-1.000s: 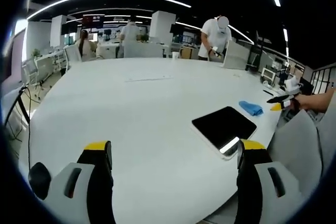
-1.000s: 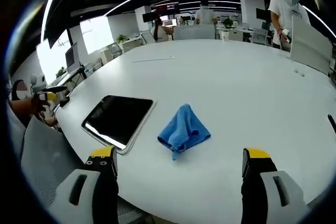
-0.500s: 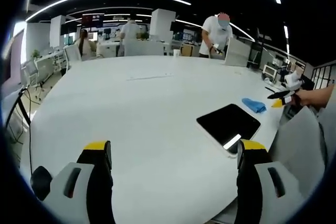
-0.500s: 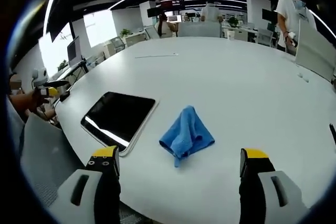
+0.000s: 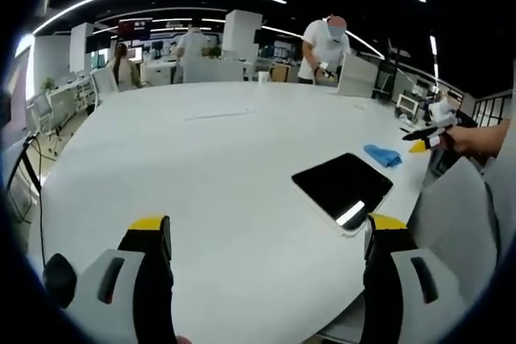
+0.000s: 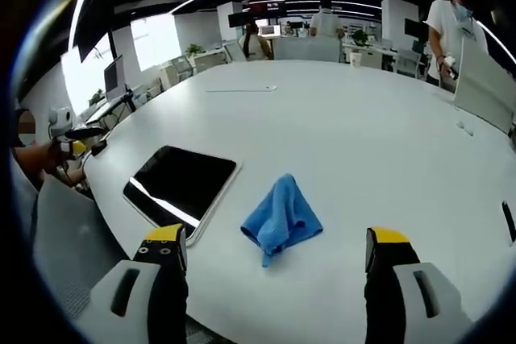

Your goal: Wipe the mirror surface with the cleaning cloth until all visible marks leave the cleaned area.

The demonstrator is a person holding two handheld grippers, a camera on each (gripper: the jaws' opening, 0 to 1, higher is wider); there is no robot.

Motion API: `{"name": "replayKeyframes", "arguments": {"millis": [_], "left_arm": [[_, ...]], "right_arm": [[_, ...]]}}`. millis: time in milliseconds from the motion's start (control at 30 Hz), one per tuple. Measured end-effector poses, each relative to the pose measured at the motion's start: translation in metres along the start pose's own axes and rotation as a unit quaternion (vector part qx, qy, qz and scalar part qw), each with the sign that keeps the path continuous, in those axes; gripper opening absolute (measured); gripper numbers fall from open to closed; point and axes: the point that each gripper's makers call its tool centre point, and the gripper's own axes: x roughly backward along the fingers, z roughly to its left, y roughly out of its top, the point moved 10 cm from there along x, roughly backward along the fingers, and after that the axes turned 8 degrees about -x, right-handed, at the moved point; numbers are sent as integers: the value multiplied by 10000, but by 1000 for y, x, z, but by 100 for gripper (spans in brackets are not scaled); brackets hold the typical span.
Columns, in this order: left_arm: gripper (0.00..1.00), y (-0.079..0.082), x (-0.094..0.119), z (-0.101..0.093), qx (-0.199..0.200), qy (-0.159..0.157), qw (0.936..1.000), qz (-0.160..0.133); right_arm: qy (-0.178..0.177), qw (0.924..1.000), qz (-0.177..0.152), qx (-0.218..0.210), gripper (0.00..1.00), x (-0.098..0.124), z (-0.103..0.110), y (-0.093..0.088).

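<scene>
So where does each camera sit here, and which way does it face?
Left gripper view: rides the open left gripper, facing across the round white table; the dark rectangular mirror lies right.
Right gripper view: rides the open right gripper, facing the crumpled blue cleaning cloth; the person's hand shows left.
Shared: table, mirror, cloth.

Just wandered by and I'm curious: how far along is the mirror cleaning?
Nothing looks done yet. The cloth lies bunched on the table, beside the mirror, not on it. Both grippers, right and left, are open and empty. Picking up the cloth and all the wiping remain.
</scene>
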Motion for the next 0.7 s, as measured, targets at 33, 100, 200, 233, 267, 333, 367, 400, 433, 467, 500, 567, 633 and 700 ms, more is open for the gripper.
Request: {"name": "replayKeyframes", "arguments": {"millis": [33,100,200,233,267,333,367,400,433,467,500,567,633,700], "left_arm": [[98,0,1,-1,58,6,10000,-46],[98,0,1,-1,145,-51,9999,-71],[98,1,2,-3,118,-43,9999,-85],[98,1,1,-4,107,-43,9999,-84],[98,1,2,-5,88,-45,9999,-75],[98,1,2,-7,53,-54,10000,-62],[97,1,2,-7,34,-51,10000,-63],[96,2,3,-7,13,-48,10000,-76],[96,2,3,-7,11,-46,10000,-81],[96,2,3,-7,24,-32,9999,-102],[96,2,3,-8,41,-27,9999,-109],[98,2,3,-8,80,2,9999,-87],[98,0,2,-7,116,29,9999,-72],[99,0,2,-7,169,35,9998,-94]], "right_arm": [[5,10000,-2,8,89,0,0,1],[40,10000,18,12,87,-1,0,2],[47,9999,27,103,86,0,1,4],[56,9999,29,111,86,-1,2,5],[59,9999,29,113,86,-1,2,5],[59,9999,23,120,85,-2,2,6],[62,9999,23,113,85,-2,2,7],[65,9999,19,88,84,-2,2,8],[89,10000,-8,21,83,-2,3,11],[120,9999,-31,-50,81,-3,3,13],[159,9997,-28,-160,79,-3,3,17],[143,9997,-48,-207,74,-5,4,24],[146,9997,-42,-173,72,-9,5,29],[123,9998,25,-123,67,-14,6,35]]}}
